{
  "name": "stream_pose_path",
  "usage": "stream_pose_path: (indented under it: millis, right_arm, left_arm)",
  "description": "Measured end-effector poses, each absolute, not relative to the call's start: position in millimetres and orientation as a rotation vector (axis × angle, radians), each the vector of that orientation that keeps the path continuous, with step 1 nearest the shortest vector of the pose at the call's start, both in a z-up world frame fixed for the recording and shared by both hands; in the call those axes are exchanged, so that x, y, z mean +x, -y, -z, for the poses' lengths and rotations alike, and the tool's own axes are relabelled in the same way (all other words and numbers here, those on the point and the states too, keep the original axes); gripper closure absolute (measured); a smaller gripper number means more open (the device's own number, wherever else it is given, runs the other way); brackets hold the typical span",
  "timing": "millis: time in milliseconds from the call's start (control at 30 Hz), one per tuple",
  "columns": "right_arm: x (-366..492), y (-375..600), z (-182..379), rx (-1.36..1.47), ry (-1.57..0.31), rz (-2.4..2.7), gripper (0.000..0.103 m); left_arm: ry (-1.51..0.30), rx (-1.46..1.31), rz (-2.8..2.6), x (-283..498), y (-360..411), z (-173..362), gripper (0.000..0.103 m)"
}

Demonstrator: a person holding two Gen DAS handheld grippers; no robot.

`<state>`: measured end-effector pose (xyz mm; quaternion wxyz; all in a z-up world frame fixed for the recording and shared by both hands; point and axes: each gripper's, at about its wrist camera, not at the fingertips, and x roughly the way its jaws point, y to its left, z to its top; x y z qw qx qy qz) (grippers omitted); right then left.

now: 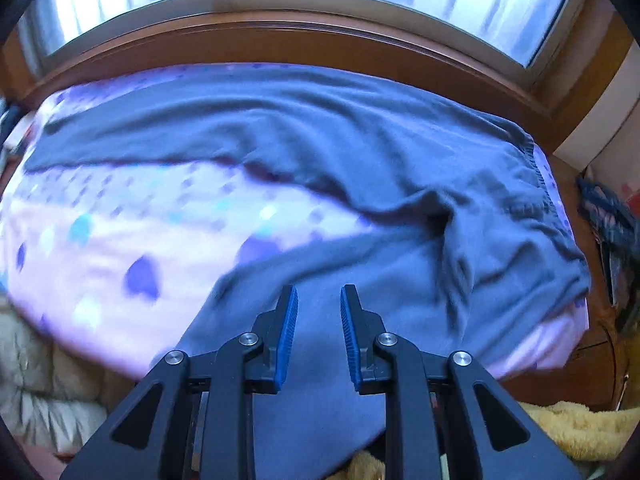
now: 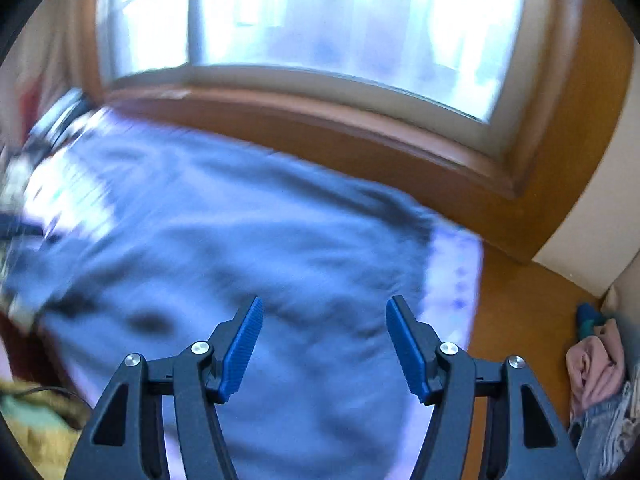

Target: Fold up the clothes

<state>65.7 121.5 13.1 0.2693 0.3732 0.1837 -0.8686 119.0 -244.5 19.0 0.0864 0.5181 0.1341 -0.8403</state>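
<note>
Grey-blue trousers (image 1: 360,152) lie spread on a bed with a lilac patterned sheet (image 1: 120,232), the elastic waistband (image 1: 540,176) at the right, the two legs running left. My left gripper (image 1: 320,290) hovers over the near leg with its jaws a narrow gap apart; cloth shows through the gap, and the pads do not press on it. In the blurred right wrist view the trousers (image 2: 240,240) fill the middle. My right gripper (image 2: 326,300) stands open wide above them near the waist end, nothing between its fingers.
A wooden sill (image 1: 320,40) and window run along the bed's far side. A yellow fluffy blanket (image 1: 580,428) lies at the near right and a white padded cover (image 1: 40,380) at the near left. A pile of clothes (image 2: 600,368) sits on the wooden surface (image 2: 520,320) right of the bed.
</note>
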Motion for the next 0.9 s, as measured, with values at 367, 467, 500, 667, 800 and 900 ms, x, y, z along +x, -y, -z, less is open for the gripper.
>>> stream_pose_path:
  millis: [367, 467, 500, 667, 800, 900]
  right_arm:
    - [196.1, 47.4, 19.6, 0.906, -0.497, 1.866, 0.039]
    - [219.5, 86.9, 25.0, 0.777, -0.641, 1.788, 0.039]
    - [228.3, 100.4, 27.8, 0.74, -0.695, 1.752, 0.039]
    - [253.7, 165.7, 59.0, 0.609, -0.932, 1.708, 0.046]
    - [228.3, 185.6, 48.6, 0.731, -0.788, 1.744, 0.099]
    - [194.5, 167.2, 10.1, 0.713, -0.597, 1.868, 0.099]
  left_arm:
    - [-0.484, 1.448, 2.402, 240.6, 268.9, -1.4, 0.081]
    - [-0.565, 1.421, 2.382, 261.5, 276.0, 7.1, 0.081]
    - [-0.593, 1.409, 2.378, 267.1, 278.4, 9.4, 0.081]
    - [-0.701, 1.347, 2.384, 280.5, 286.5, 15.1, 0.081]
    - [-0.735, 1.325, 2.392, 280.6, 287.3, 16.7, 0.081]
    - [-0.712, 1.318, 2.417, 274.1, 285.8, 13.6, 0.081]
